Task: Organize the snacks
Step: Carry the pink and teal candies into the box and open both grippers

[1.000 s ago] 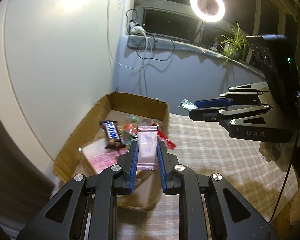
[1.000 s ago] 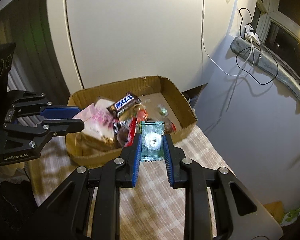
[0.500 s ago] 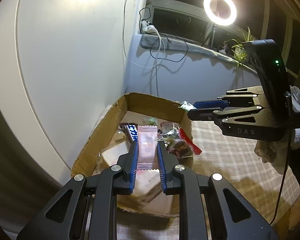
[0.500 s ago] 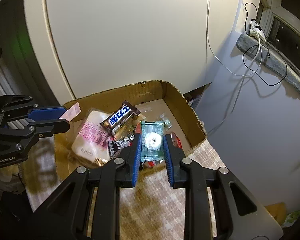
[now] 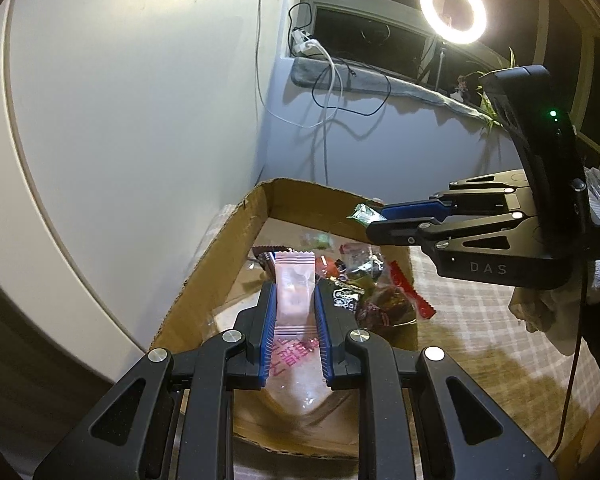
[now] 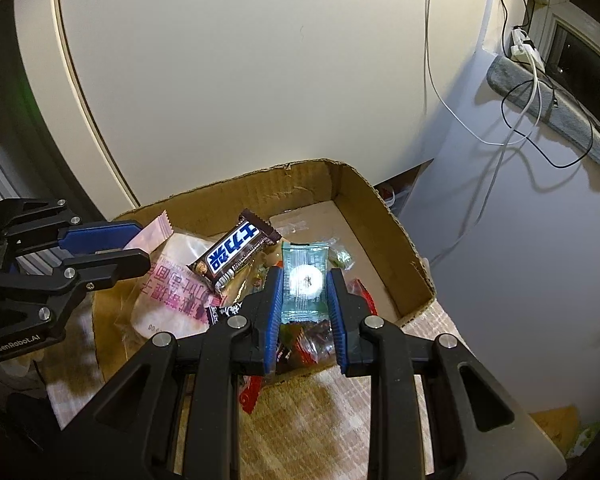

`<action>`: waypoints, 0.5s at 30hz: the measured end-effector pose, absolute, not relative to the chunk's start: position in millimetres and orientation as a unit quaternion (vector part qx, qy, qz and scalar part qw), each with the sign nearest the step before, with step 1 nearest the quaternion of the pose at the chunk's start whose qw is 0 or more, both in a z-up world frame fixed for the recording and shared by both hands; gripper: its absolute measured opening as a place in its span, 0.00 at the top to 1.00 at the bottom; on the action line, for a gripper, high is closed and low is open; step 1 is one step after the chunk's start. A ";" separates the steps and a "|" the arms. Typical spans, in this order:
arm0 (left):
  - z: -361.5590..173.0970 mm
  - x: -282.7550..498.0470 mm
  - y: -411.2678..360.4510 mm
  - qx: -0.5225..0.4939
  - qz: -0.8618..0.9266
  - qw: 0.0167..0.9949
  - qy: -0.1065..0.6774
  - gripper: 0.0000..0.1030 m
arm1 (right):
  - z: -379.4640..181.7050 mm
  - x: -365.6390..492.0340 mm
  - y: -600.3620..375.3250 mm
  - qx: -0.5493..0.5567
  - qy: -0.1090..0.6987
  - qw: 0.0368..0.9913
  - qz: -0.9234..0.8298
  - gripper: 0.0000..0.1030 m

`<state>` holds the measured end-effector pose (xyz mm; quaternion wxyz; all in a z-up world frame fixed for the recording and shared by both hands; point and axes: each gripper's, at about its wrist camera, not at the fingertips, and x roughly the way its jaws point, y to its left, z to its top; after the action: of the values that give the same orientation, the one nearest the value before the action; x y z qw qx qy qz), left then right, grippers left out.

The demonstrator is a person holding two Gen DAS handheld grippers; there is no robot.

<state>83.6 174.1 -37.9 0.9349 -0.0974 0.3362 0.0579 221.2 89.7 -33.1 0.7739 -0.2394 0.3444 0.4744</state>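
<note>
An open cardboard box (image 5: 228,248) (image 6: 384,216) holds several snacks: a brown chocolate bar (image 6: 236,256), a large clear packet with pink print (image 6: 172,292) and small wrapped sweets (image 5: 376,300). My left gripper (image 5: 295,292) is shut on a pink sachet (image 5: 294,292) and holds it over the box; it also shows in the right wrist view (image 6: 136,256). My right gripper (image 6: 305,284) is shut on a green sachet (image 6: 305,280) above the box's near side; it also shows in the left wrist view (image 5: 376,220), over the box's right wall.
The box stands on a checked tablecloth (image 5: 472,320) against a white rounded wall (image 5: 120,120). Cables (image 5: 328,96) hang from a window ledge behind. A ring light (image 5: 453,10) and a plant stand at the window. A crumpled cloth (image 5: 548,312) lies at the right.
Both grippers have moved forward over the box with their sachets still held. The box now fills more of both views.
</note>
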 end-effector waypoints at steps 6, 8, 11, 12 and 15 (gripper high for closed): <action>-38.1 83.6 176.1 -0.096 0.062 0.934 0.339 0.82 | -38.6 221.5 96.9 -0.241 0.350 0.768 0.479 0.78; -38.1 83.2 176.4 -0.096 0.062 0.934 0.340 0.82 | -40.1 220.5 98.2 -0.242 0.350 0.767 0.480 0.78; -38.0 83.1 176.8 -0.096 0.064 0.934 0.339 0.82 | -40.9 219.4 99.4 -0.242 0.351 0.766 0.481 0.78; -38.0 82.8 177.1 -0.096 0.065 0.934 0.339 0.82 | -40.9 219.3 99.3 -0.242 0.351 0.766 0.481 0.76; -37.9 82.4 176.5 -0.095 0.067 0.934 0.339 0.82 | -39.6 219.2 98.2 -0.241 0.349 0.768 0.479 0.74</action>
<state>82.4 176.5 -37.9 0.9336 -0.0955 0.3389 0.0668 219.2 98.2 -39.6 0.7679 -0.2414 0.3495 0.4795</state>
